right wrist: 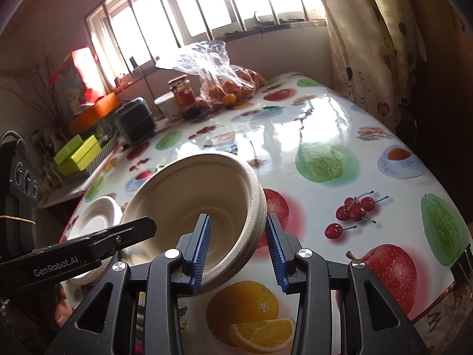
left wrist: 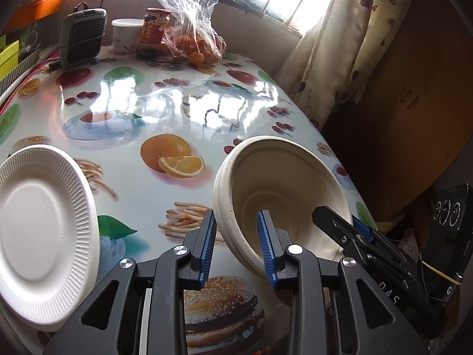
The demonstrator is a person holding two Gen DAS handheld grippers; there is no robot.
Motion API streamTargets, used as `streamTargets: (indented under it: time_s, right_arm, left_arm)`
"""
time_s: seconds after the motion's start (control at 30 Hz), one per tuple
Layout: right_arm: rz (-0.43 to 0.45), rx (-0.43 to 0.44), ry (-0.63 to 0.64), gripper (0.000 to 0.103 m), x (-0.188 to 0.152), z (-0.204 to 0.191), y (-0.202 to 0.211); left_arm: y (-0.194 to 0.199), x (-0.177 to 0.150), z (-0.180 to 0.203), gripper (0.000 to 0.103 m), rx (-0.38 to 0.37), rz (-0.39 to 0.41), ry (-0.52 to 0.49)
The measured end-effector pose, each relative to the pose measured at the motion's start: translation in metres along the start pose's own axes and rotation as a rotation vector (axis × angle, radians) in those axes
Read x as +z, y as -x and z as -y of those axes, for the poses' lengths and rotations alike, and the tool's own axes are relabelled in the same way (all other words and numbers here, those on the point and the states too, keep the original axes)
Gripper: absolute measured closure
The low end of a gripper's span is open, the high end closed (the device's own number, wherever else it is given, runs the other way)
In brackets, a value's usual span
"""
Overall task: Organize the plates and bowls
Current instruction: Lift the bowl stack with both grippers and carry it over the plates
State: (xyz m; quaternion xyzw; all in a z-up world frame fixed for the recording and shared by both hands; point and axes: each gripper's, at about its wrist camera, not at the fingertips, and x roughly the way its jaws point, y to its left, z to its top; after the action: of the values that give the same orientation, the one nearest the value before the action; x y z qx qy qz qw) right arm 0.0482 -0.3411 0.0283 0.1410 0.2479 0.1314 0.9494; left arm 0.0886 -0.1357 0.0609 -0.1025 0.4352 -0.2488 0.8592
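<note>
Your bowl (left wrist: 283, 195) tilts near the worktop (left wrist: 165, 109) edge, with much bare room beyond. Both tongs, left (left wrist: 238, 247) and right (right wrist: 238, 250), pinch its beige rim (stacked bowls, perhaps).

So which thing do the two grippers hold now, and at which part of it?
Both hold the stack of bowls by its rim, tilted: left gripper on the left side, right gripper on the opposite side, one finger inside and one outside.
</note>
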Motion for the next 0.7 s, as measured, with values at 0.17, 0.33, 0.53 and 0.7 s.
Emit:
streamTargets:
  time_s: [0.17, 0.33, 0.53, 0.7]
  right_arm:
    - [-0.001, 0.027, 0.032, 0.065, 0.005, -0.02, -0.001]
    - [-0.006, 0.063, 0.072, 0.065, 0.008, -0.044, -0.007]
    - [-0.016, 0.109, 0.124, 0.065, 0.011, -0.074, -0.015]
    - [-0.027, 0.14, 0.157, 0.065, 0.011, -0.097, -0.022]
  left_arm:
    - [0.017, 0.002, -0.013, 0.073, 0.02, 0.031, 0.021]
    - [0.034, 0.003, -0.03, 0.073, 0.055, 0.058, 0.045]
    - [0.054, 0.004, -0.052, 0.073, 0.103, 0.085, 0.074]
    - [0.067, 0.005, -0.07, 0.073, 0.135, 0.104, 0.101]
